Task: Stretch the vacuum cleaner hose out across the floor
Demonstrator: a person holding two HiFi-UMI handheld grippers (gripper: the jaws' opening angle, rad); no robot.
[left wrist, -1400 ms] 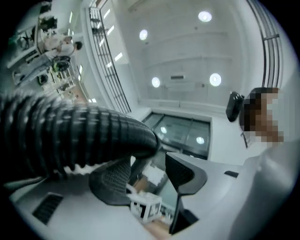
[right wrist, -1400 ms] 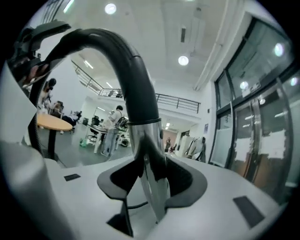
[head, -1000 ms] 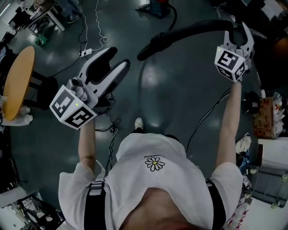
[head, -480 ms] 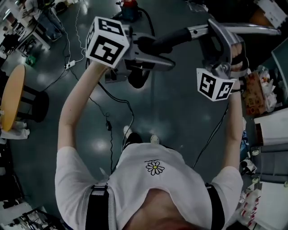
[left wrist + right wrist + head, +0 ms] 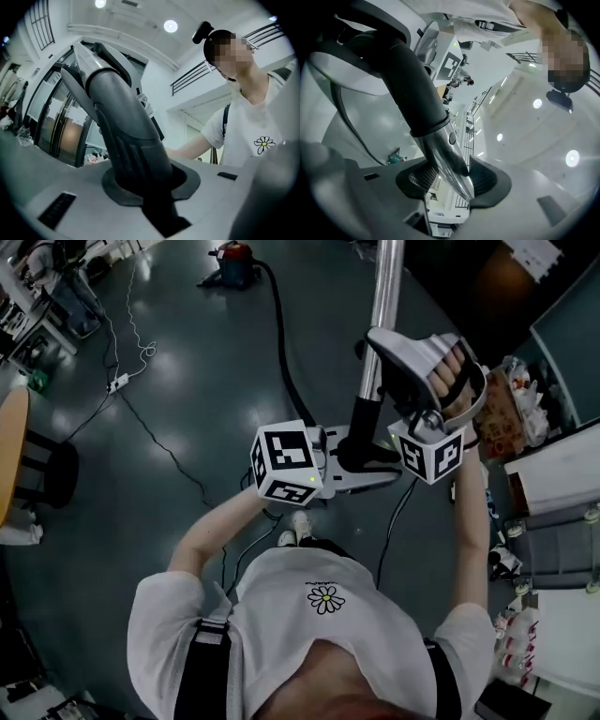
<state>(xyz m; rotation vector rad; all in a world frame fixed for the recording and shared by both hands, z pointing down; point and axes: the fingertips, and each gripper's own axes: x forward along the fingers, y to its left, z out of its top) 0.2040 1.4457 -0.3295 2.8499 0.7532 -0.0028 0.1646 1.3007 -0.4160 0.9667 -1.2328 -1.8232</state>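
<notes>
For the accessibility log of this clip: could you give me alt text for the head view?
Seen from above, a person in a white T-shirt clamps a shiny metal wand tube in the right tool and the black plastic handle at its end in the left tool. A black hose runs across the dark glossy floor to a red-and-blue vacuum cleaner.

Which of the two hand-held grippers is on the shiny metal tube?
The right hand-held gripper: its jaws clamp the shiny chrome vacuum tube. The left hand-held gripper is shut on the dark grey plastic handle instead.
</notes>
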